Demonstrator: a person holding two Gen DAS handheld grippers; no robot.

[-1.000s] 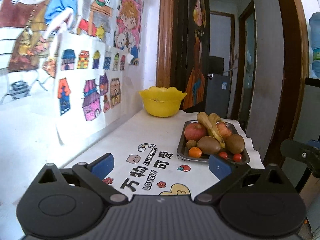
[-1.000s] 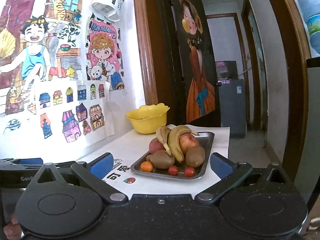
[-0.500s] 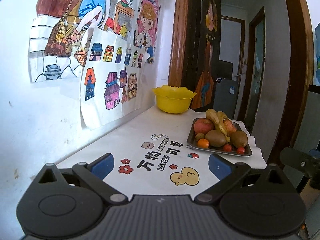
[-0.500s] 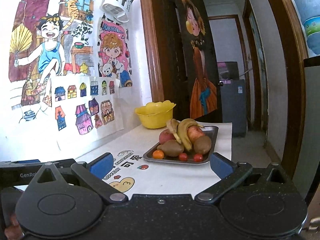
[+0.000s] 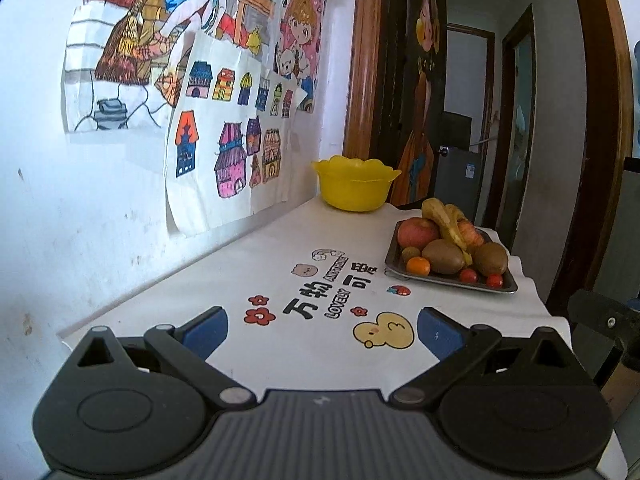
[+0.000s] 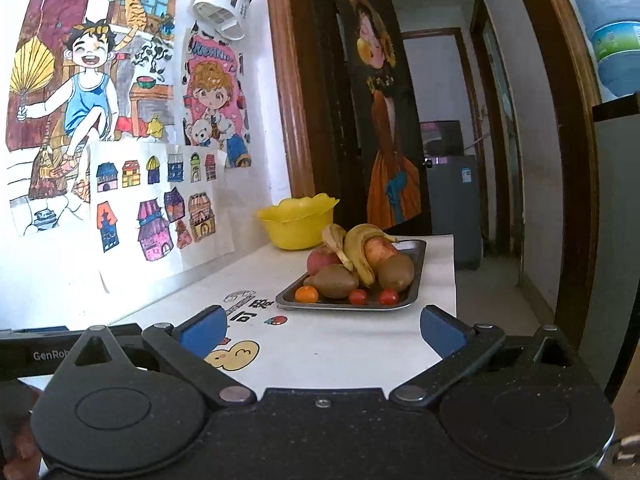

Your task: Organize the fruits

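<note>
You see a yellow bowl (image 5: 354,184), a silver tray (image 5: 452,278) of red apples (image 5: 418,232), brown kiwis (image 5: 444,256), yellow bananas (image 5: 446,220), an orange (image 5: 418,266) and red tomatoes (image 5: 468,276). Your counter (image 5: 280,264) is white with cartoon prints; your fingers (image 5: 206,326) are blue.

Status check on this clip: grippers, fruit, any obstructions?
Left gripper open, empty. Right gripper open, empty. All fruit piled on the metal tray, yellow plastic bowl behind it. White printed tablecloth bare between grippers and tray.
</note>
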